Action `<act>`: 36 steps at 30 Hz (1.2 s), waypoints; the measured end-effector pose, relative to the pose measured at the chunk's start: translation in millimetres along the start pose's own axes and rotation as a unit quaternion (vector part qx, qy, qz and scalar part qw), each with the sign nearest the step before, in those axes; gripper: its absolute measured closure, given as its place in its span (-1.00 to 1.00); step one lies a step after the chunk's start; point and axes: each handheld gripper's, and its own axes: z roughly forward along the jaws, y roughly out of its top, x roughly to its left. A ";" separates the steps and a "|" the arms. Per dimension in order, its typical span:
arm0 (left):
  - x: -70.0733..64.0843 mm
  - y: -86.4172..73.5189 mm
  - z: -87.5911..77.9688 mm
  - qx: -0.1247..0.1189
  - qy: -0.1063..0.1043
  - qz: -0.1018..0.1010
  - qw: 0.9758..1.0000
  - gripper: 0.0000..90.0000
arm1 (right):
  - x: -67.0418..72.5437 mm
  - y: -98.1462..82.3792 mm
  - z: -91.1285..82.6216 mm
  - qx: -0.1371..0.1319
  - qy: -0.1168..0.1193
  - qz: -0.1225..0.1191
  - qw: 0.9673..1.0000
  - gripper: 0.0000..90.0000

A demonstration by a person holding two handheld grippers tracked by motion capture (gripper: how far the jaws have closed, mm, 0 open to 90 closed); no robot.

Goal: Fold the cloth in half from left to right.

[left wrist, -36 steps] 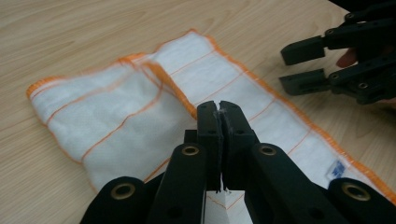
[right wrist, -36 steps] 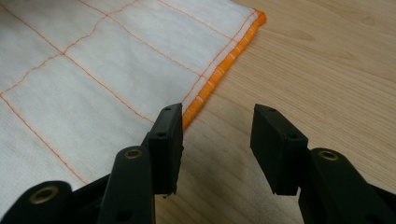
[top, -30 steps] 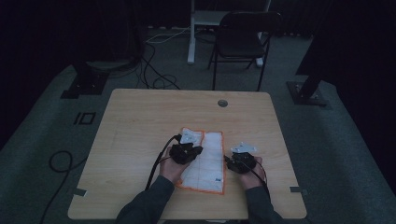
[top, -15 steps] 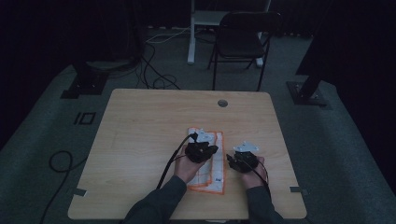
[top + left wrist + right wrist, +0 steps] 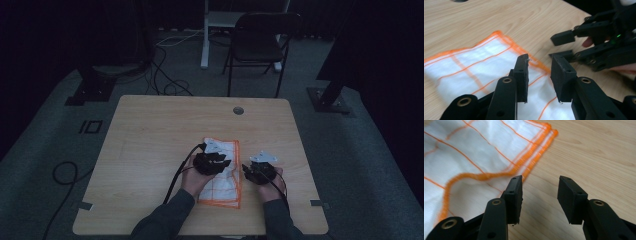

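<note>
I judge the folding well along: the white cloth with orange grid lines and orange hem (image 5: 222, 172) lies folded lengthwise into a narrow strip near the worktop's near edge, right of centre; further folds may remain. My left gripper (image 5: 212, 162) hovers over it, jaws having just opened, nothing between them. My right gripper (image 5: 257, 171) waits beside the cloth's right hem, jaws open and empty. The right gripper view shows doubled hem layers (image 5: 541, 138) that the high view cannot resolve.
</note>
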 end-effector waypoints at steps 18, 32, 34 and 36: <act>14.5 -49.0 -13.7 0.028 0.020 -0.022 0.999 0.45 | 34.9 15.3 -7.9 -0.049 0.057 -0.025 0.997 0.20; 20.7 -69.8 -15.6 0.046 0.032 -0.027 0.998 0.45 | 31.7 -0.7 0.5 0.017 0.021 -0.031 0.999 0.27; 21.7 -70.3 -16.6 0.046 0.034 -0.026 0.998 0.45 | 30.2 -2.0 0.2 0.022 0.017 -0.028 0.999 0.28; 21.7 -70.3 -16.6 0.046 0.034 -0.026 0.998 0.45 | 29.2 -2.6 0.0 0.025 0.017 -0.026 0.999 0.28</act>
